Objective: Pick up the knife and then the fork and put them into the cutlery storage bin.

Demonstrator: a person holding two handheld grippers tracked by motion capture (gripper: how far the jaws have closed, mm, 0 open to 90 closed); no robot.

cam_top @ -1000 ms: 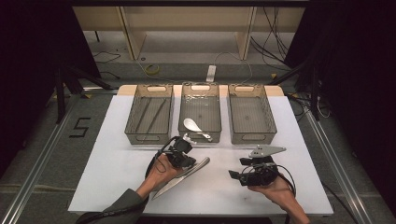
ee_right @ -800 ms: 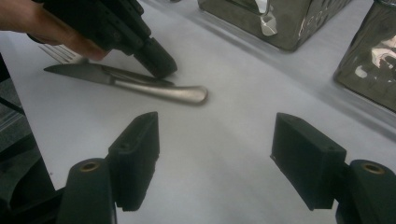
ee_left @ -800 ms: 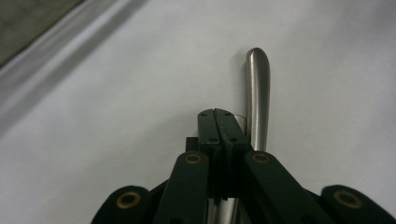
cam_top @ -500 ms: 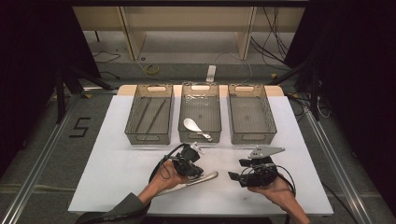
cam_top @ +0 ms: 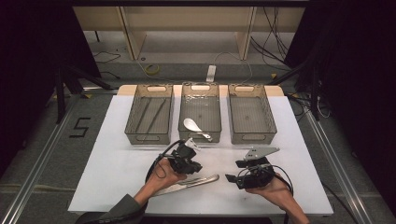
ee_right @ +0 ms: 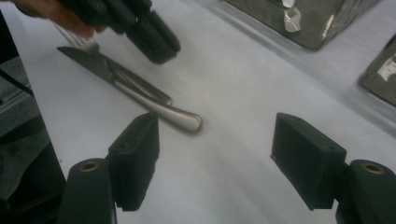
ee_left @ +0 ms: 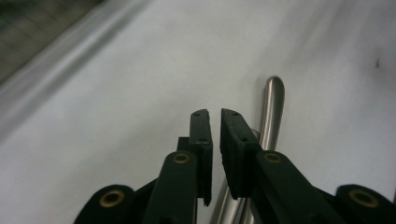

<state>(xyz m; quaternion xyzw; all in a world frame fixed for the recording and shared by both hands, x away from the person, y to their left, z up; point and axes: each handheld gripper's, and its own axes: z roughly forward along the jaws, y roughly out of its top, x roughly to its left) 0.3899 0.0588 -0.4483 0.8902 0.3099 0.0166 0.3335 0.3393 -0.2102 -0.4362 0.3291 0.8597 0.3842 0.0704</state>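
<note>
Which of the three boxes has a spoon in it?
The middle bin. A white spoon lies in it; the left bin holds thin dark sticks.

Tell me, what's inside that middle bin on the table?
A white spoon lies in the middle bin, near its front wall, bowl toward the left. The rest of the floor looks bare; the front wall hides the spoon handle's tip.

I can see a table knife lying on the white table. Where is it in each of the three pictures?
High view: knife low centre, just below the left gripper.
Left gripper view: its handle right of the jaws.
Right gripper view: upper left, handle end toward centre.
Shared landmark: the rounded handle end.
</note>
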